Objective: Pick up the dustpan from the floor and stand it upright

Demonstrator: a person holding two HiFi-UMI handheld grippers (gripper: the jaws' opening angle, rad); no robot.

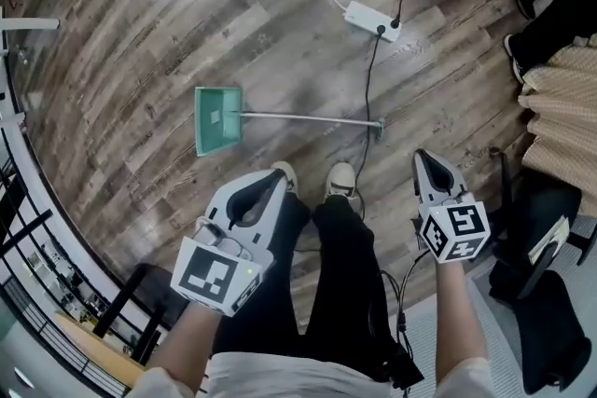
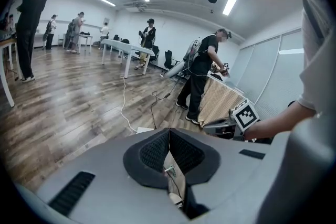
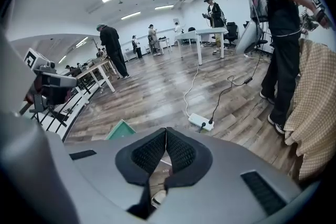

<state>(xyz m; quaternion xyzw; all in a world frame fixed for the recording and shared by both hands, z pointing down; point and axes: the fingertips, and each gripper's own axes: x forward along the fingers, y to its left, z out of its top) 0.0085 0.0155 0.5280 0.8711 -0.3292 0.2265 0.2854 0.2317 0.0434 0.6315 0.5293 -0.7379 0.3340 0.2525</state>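
Nearest us, the left gripper point(image 1: 278, 172) and the right gripper point(image 1: 422, 155) are both up over our legs. Each has its jaws pressed together with nothing between them, as both gripper views confirm. The dustpan point(image 1: 217, 118) lies flat on the wood floor point(image 1: 140, 33), just beyond our shoes point(image 1: 340, 179) and well apart from both claws. Its green pan is toward our left, and its long metal handle point(image 1: 308, 116) runs crosswise to our right. A black cable point(image 1: 369, 79) crosses by the handle's free end, and a white power strip point(image 1: 372, 20) sits farther beyond the dustpan. We judge the right gripper nearer the handle's free end and the left nearer mid-handle. Either must spread its jaws and come down forward onto the handle.
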